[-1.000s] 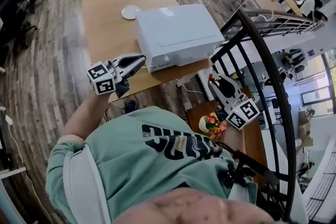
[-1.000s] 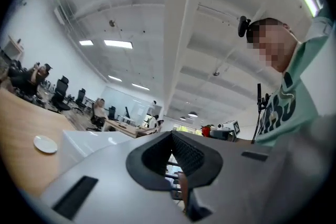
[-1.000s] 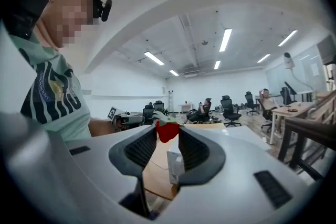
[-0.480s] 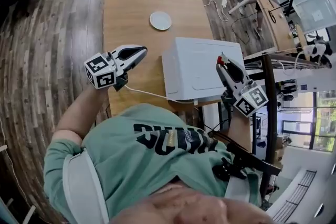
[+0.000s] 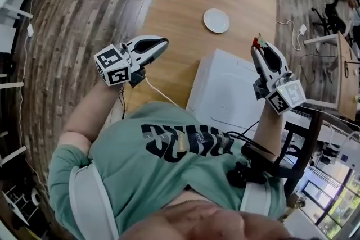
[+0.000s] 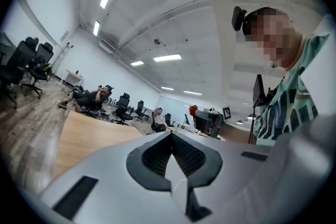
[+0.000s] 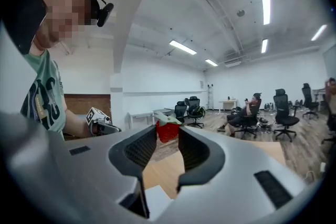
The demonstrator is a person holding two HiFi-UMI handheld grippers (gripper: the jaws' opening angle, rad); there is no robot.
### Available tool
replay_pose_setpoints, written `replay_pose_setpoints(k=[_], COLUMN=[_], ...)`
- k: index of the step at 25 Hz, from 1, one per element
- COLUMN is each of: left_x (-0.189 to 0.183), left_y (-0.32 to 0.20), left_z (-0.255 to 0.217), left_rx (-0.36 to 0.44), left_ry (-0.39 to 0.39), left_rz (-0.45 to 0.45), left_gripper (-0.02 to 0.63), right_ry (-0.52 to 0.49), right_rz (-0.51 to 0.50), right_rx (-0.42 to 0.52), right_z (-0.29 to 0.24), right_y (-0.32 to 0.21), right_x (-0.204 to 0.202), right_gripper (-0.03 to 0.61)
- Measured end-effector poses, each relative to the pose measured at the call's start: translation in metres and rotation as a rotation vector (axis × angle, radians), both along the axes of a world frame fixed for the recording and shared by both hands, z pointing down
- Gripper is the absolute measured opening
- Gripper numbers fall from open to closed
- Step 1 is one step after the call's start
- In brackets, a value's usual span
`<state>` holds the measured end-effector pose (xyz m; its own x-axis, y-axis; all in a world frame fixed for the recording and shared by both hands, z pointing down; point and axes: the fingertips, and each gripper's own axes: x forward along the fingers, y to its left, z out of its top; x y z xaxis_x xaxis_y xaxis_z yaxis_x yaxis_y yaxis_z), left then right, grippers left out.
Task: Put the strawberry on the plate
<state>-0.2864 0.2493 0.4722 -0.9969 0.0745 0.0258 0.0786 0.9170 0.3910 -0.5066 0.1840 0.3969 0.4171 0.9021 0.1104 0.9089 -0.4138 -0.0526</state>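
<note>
Head view: over the last second the person has turned from the railing side to the wooden table (image 5: 185, 3), and the right gripper (image 5: 260, 49) has come up from low beside the body to above the white box (image 5: 225, 95), tips aimed toward the plate (image 5: 216, 20). The pick looks done, so we're in the carry phase and placing is what's left. The right jaws are a small way apart, clamped on the strawberry (image 5: 258, 41) right at the tips. In the right gripper view it sits pinched between the ribbed dark pads, clear of the table. The plate is still well ahead of it, with bare table between. The left gripper (image 5: 159, 43) has its jaws fully together with nothing in them, held off to the side above the table's near edge. The strawberry is red with a green leafy cap, probably soft. The plate is small, round, white and shallow. The table is smooth light woodgrain; the box is matte white with rounded corners.
</note>
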Motion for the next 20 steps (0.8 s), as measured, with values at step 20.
replay_pose_setpoints(k=[20], left_x=[-0.007], left_y=[-0.020], left_z=[-0.051], left_rx=[-0.075], left_ry=[-0.085], left_rz=[0.085], left_gripper=[0.005], right_ry=[-0.139], right_rz=[0.128], right_rx=[-0.097], right_z=[-0.092], right_y=[-0.051], right_x=[-0.012], right_gripper=[0.137])
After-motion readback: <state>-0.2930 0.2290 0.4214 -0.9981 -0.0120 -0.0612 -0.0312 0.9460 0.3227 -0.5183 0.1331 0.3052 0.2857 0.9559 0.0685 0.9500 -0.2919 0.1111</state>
